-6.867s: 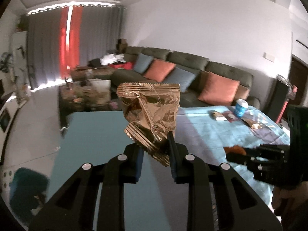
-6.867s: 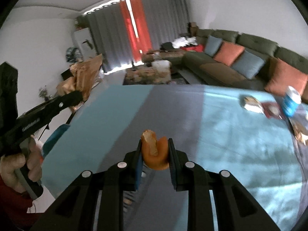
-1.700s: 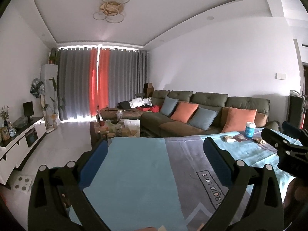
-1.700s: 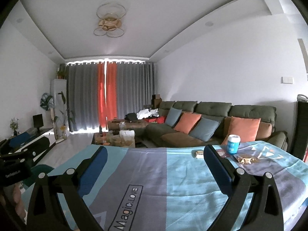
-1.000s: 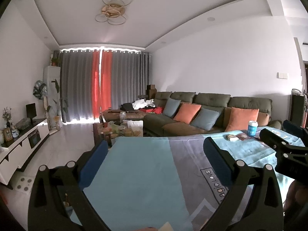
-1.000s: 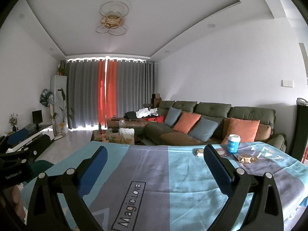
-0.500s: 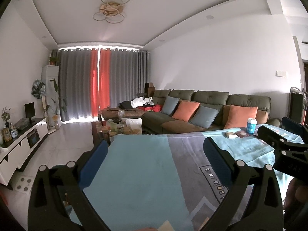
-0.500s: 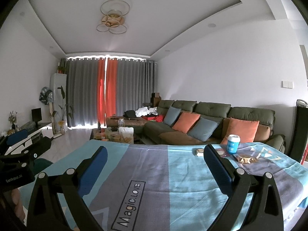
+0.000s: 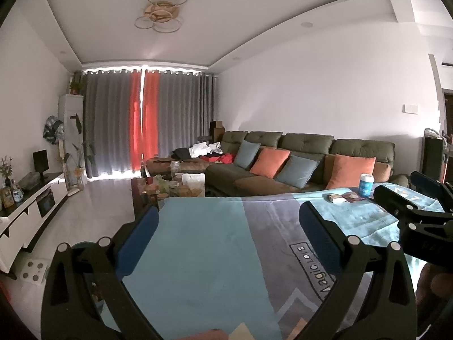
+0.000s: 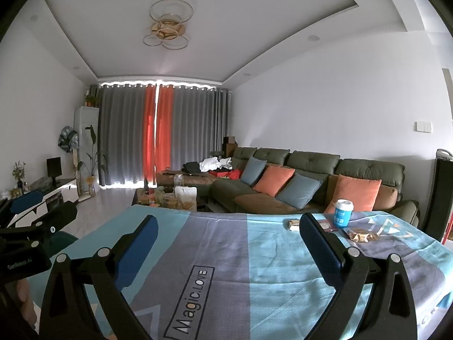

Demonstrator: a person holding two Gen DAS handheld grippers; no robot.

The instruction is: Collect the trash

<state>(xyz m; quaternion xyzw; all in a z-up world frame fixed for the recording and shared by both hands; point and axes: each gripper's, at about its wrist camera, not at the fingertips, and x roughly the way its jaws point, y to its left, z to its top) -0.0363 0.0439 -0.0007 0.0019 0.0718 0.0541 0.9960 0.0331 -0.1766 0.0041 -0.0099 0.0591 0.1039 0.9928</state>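
A: Fingers [image 10: 320, 243]?
B: Spread wide on L gripper [image 9: 228, 235] and R gripper [image 10: 226, 243], nothing held, both over table [image 10: 226, 240].
A: Trash?
B: Wrappers [image 10: 359, 234] seen far right on table, beside cup [image 10: 343, 211].

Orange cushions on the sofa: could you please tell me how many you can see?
2. One orange cushion sits between the two blue-grey cushions; the other orange cushion leans at the sofa's near end, behind the blue cup. Clothes piled at the far end could hide more.
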